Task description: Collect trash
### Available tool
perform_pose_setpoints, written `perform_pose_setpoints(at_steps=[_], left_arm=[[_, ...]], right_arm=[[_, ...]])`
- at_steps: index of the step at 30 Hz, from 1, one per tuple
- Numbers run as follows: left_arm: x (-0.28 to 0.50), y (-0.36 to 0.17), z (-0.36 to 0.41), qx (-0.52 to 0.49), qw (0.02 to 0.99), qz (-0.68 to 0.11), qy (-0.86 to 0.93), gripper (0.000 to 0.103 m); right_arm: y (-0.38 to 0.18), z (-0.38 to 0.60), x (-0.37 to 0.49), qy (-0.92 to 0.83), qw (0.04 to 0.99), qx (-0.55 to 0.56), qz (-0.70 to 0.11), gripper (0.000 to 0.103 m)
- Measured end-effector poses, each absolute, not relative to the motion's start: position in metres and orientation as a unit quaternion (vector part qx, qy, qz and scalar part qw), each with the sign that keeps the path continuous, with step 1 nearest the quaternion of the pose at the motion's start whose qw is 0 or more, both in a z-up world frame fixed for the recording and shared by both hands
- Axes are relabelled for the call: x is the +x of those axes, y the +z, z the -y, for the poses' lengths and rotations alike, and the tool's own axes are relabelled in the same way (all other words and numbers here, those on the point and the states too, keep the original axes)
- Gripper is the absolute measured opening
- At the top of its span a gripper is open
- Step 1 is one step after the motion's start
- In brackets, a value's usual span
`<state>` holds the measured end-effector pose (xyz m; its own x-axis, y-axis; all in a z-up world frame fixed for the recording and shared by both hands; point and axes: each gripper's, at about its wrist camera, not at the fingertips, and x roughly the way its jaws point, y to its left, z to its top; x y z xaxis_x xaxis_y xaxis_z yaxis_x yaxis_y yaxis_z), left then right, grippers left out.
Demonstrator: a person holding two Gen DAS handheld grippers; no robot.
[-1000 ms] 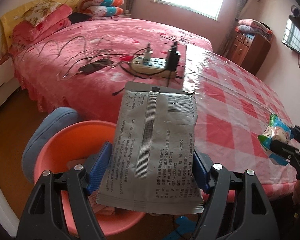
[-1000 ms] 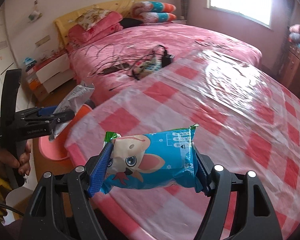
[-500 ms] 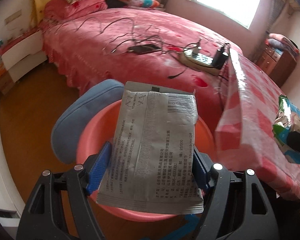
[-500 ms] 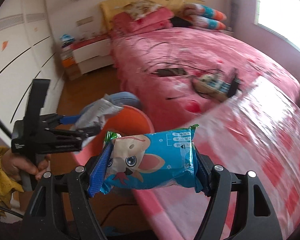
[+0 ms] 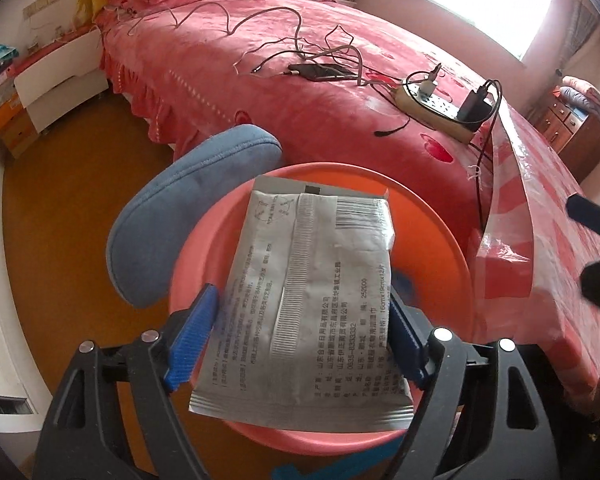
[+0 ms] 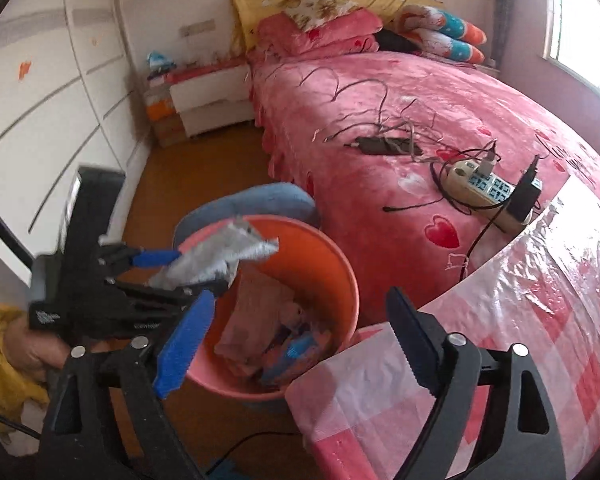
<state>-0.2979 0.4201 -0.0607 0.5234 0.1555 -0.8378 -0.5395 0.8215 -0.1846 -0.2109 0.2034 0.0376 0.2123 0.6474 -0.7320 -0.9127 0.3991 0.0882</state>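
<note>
Left gripper: your jaws have just been opening, and the grey printed packet is between them, printed side up. The left blue pad looks to stand just off the packet's edge, so read it as let go rather than pinched. The packet hangs directly over the orange-pink basin. From the right wrist view you see it side-on, crumpled, sticking out over the basin's near rim. Your hand, in a yellow sleeve, grips the left tool's handle at the lower left. Right gripper: jaws have just been opening and stand spread wide, with nothing between the pads. It hovers over the corner of the red-and-white checked tablecloth under clear plastic, with the basin just beyond. Inside the basin lies collected trash, pinkish wrappers and a blue wrapper near the bottom. The basin sits on the brown floor, beside the table corner and against a blue padded cushion. Behind these is the bed with a pink cover. On it are a beige power strip with plugs in it, a dark flat device and loose tangled cables. Farther back: stacked pillows at the headboard, a white nightstand and a bright window.
</note>
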Motion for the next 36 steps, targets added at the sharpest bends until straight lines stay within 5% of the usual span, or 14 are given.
perform_pose_setpoints(at_steps=[36], left_arm=[[-0.258,-0.01,-0.365,-0.152,0.886,-0.4,0.18,0.087]], right_arm=[[0.046,-0.067,-0.173,0.397,0.839,-0.08,-0.364,0.087]])
